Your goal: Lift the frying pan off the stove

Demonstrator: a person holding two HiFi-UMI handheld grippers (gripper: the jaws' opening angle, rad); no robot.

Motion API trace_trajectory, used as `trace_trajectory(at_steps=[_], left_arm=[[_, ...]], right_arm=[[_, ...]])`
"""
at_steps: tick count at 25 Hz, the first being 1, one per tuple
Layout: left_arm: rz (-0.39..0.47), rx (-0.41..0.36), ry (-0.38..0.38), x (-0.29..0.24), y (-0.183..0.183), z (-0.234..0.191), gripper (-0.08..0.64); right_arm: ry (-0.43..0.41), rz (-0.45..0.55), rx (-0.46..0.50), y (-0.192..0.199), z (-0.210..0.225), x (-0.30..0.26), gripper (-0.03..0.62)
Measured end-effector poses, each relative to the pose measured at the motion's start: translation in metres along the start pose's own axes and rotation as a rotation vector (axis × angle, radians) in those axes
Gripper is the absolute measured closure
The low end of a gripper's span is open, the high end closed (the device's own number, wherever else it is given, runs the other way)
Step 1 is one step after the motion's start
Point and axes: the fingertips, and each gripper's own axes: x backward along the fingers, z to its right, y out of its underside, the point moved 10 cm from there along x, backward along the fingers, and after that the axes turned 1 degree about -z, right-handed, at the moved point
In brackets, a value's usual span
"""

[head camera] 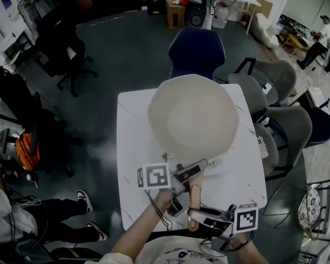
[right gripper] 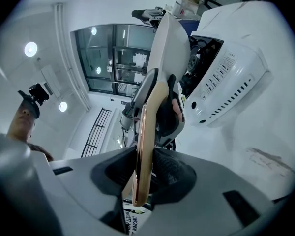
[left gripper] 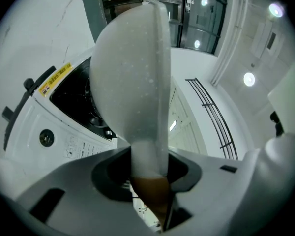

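A cream-white frying pan [head camera: 192,117] hangs over the white table [head camera: 133,164], its wooden handle [head camera: 194,199] pointing toward me. My left gripper [head camera: 190,172] is shut on the handle close to the pan's body. My right gripper [head camera: 201,219] is shut on the handle's near end. The left gripper view has the pan [left gripper: 132,77] edge-on, its handle root clamped in the left gripper [left gripper: 148,173], with the white stove [left gripper: 54,112] and its black burner apart from the pan. In the right gripper view the handle [right gripper: 145,146] sits in the right gripper [right gripper: 143,173], beside the stove [right gripper: 226,87].
A blue chair [head camera: 196,51] stands at the table's far end and grey chairs [head camera: 280,125] line its right side. A black office chair [head camera: 66,59] is at the far left. A seated person's legs [head camera: 71,224] are left of the table.
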Motion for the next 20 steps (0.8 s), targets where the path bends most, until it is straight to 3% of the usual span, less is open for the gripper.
trace_trajectory(at_steps=[20], left_arm=[[0.095,0.006,-0.01,0.043,0.001,0.009,0.407]], right_arm=[[-0.02,-0.127,0.049,0.006,-0.017,-0.022,0.471]])
